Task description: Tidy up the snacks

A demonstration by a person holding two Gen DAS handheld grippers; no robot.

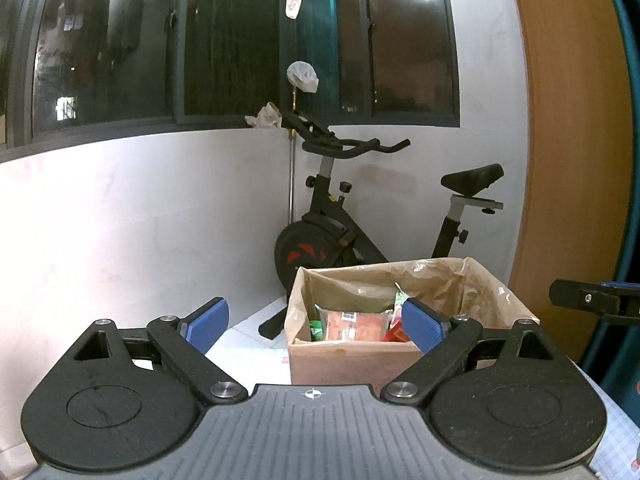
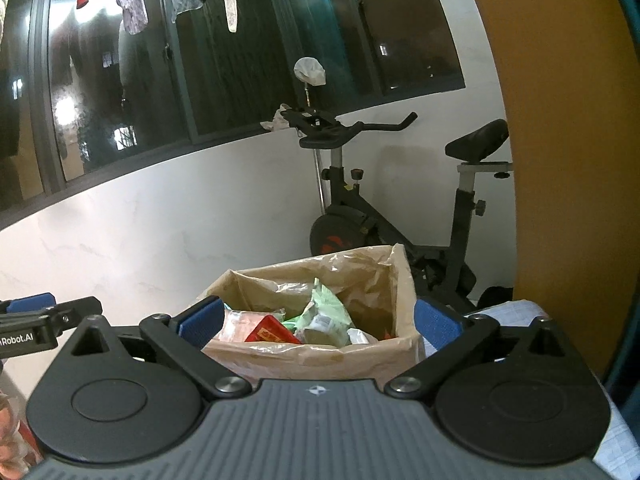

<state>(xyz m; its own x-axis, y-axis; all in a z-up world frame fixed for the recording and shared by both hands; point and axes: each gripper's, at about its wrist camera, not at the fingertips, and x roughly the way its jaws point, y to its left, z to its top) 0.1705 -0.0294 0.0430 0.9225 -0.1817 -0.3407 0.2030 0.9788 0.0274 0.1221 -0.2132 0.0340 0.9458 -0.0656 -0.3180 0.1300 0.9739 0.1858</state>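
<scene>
Both tongs, left and right, are held wide open and empty before the paper-lined cardboard box on the counter, snack packets lying inside it, straight ahead of the right, right of centre for the left.

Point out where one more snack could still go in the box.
The cardboard box is crowded along its near wall: orange packet, red packet, green packet. Freer room lies toward the far wall, over the crumpled liner. Both tongs, left and right, are open and empty.
</scene>
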